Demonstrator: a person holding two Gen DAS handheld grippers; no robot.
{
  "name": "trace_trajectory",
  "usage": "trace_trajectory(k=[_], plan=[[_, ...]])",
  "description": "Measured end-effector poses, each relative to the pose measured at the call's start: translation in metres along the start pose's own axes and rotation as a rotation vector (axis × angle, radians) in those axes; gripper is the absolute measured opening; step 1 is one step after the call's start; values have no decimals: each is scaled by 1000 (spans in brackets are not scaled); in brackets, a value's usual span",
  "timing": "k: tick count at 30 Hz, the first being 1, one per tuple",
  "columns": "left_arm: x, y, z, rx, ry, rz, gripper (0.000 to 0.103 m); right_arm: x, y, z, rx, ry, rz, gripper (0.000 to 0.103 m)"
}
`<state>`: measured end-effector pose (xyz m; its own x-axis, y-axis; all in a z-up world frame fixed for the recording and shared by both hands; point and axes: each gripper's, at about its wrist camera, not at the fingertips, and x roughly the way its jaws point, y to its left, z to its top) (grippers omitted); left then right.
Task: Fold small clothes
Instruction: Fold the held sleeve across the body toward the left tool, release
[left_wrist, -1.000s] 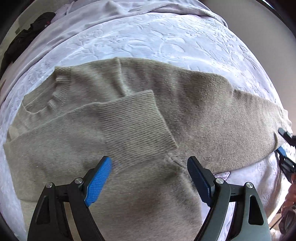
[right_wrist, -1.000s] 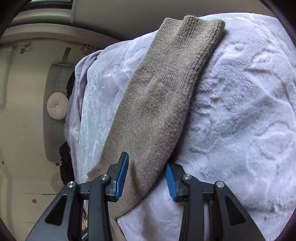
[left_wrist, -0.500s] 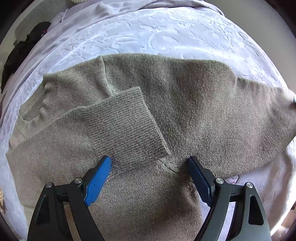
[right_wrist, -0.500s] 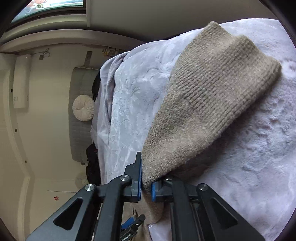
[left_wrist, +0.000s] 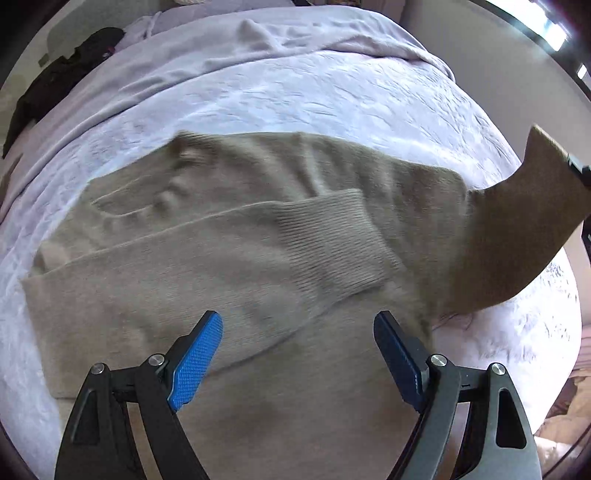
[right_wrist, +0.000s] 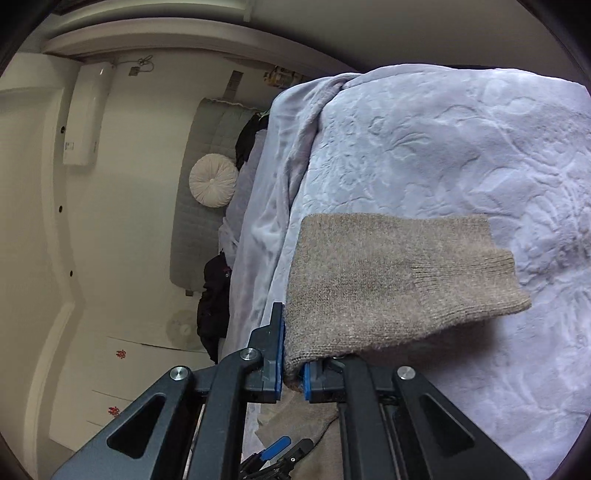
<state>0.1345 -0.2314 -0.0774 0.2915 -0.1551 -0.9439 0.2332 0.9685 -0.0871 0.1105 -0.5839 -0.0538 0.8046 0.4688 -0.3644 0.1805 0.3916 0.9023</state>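
A beige knitted sweater (left_wrist: 236, 229) lies spread on a pale lavender bed cover (left_wrist: 295, 92), one sleeve (left_wrist: 325, 240) folded across its body. My left gripper (left_wrist: 297, 343) hovers open above the sweater's lower part, nothing between its blue pads. The other sleeve (left_wrist: 524, 229) is lifted off the bed at the right edge of the left wrist view. My right gripper (right_wrist: 293, 365) is shut on that sleeve (right_wrist: 388, 288), whose ribbed cuff end droops to the right over the bed cover (right_wrist: 461, 147). The left gripper's tips (right_wrist: 280, 450) show at the bottom of the right wrist view.
A dark garment (left_wrist: 55, 85) lies at the bed's far left corner. In the right wrist view a padded grey headboard (right_wrist: 207, 184) with a round white cushion (right_wrist: 213, 180) stands beside the bed, dark clothes (right_wrist: 214, 302) hanging near it, and a white wall behind.
My right gripper closed on the sleeve end and lifted it off the bed; the cuff now hangs over sideways. My left gripper drew back and up, staying open.
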Motion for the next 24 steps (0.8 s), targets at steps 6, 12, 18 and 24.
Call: trace_trajectory(k=[6,12,18,24], plan=[[-17,56,-18,-44,-12,8,85,40,54,-37,-104,63,16,9],[-28,129,-38,-128,-16,47,85,93,106,-91,-234,165,20,9],[-34,192,-63,-213,-24,93,85,164,143,-167,-431,348,-31,10],[-10,233,-83,-293,22,114,85,239,111,-246,-560,573,-216,14]])
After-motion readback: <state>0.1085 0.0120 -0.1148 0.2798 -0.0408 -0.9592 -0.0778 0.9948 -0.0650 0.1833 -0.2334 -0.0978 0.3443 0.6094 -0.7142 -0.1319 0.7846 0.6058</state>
